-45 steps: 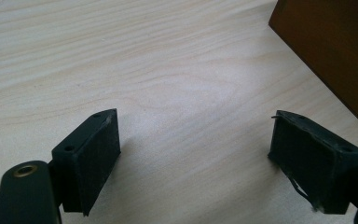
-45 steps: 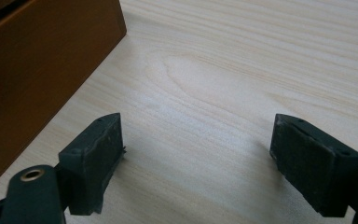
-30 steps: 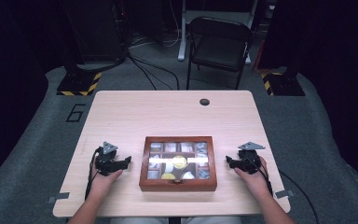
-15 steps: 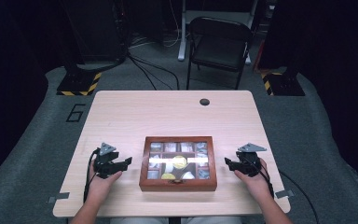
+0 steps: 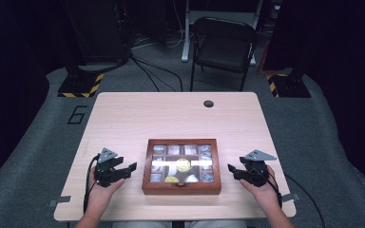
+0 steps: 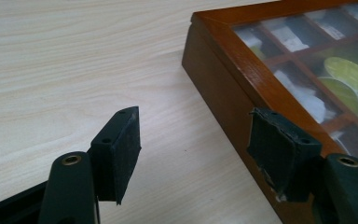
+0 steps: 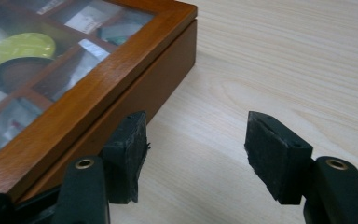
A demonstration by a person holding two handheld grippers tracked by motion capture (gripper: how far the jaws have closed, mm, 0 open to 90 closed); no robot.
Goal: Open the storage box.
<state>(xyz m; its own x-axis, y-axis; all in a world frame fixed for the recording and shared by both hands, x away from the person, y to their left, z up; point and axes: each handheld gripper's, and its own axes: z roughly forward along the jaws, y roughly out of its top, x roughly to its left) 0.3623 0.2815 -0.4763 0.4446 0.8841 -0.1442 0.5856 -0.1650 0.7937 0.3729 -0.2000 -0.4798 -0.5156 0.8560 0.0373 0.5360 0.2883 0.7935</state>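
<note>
Little has moved since a second ago: both black claws, left [image 5: 132, 167] and right [image 5: 231, 168], stay wide, flanking the closed glass-lidded wooden box [image 5: 181, 184] near the counter's [image 5: 171, 114] front edge, seemingly poised to grip it.

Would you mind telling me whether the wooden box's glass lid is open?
No, the glass-topped lid lies flat and closed on the wooden box, its compartments visible through the pane.

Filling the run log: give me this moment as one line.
wooden box: lid closed, centre-front of table | left gripper: open, beside box's left side | right gripper: open, beside its right side | nothing held
</note>
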